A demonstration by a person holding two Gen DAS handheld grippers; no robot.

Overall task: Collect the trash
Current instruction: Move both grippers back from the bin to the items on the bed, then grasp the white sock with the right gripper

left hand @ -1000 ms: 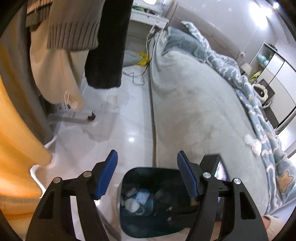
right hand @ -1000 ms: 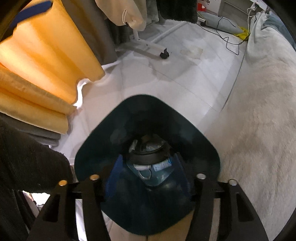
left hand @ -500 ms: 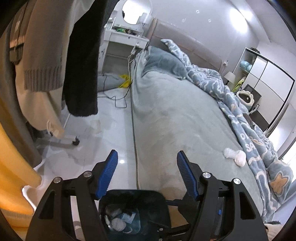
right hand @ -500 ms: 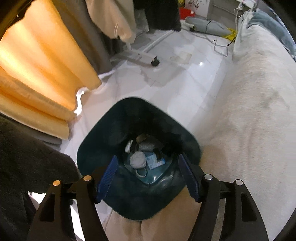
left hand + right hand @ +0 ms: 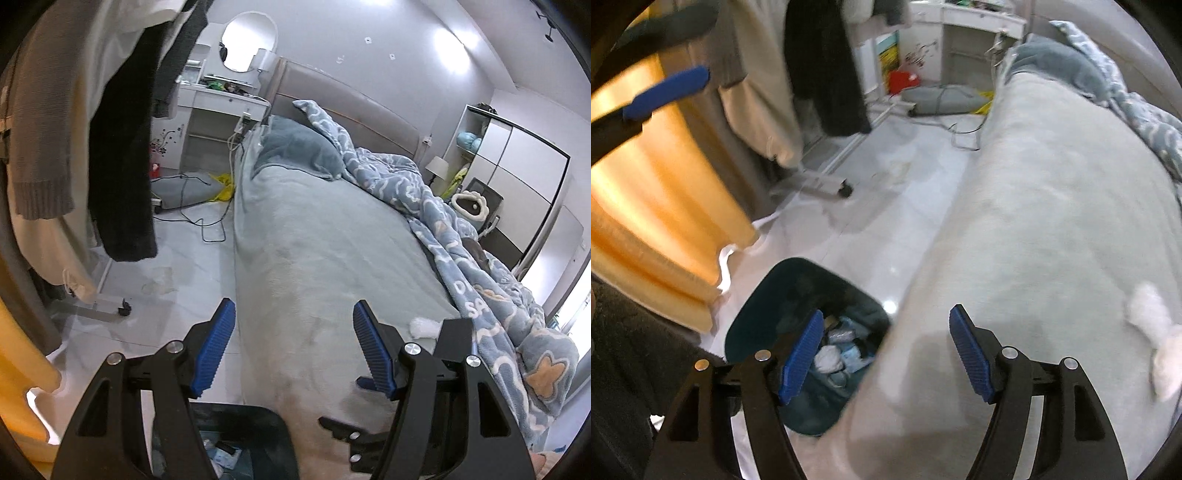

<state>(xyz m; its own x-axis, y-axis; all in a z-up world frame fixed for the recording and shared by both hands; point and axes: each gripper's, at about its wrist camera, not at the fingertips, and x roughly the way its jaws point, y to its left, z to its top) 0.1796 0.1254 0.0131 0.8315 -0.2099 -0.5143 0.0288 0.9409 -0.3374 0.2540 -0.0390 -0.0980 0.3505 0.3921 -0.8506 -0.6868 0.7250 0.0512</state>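
Observation:
A dark teal trash bin [image 5: 764, 295] stands on the floor beside the bed, with crumpled paper and wrappers [image 5: 831, 358] inside. It also shows at the bottom of the left wrist view [image 5: 255, 432]. White crumpled tissues [image 5: 1156, 332] lie on the grey bed cover at the right; they also show in the left wrist view [image 5: 423, 326]. My left gripper [image 5: 293, 350] is open and empty, above the bed edge. My right gripper [image 5: 886, 350] is open and empty, above the bin's rim and the bed edge.
The bed [image 5: 332, 240] with a blue patterned blanket [image 5: 480, 258] fills the right. Hanging clothes [image 5: 122, 147] on a wheeled rack and orange curtains [image 5: 646, 184] stand at the left. Cables [image 5: 207, 225] lie on the white tiled floor. A white dressing table [image 5: 221, 99] stands behind.
Both grippers rose and swung from over the bin toward the bed. The right gripper opened after being low inside the bin. The tissues on the bed came into the right view.

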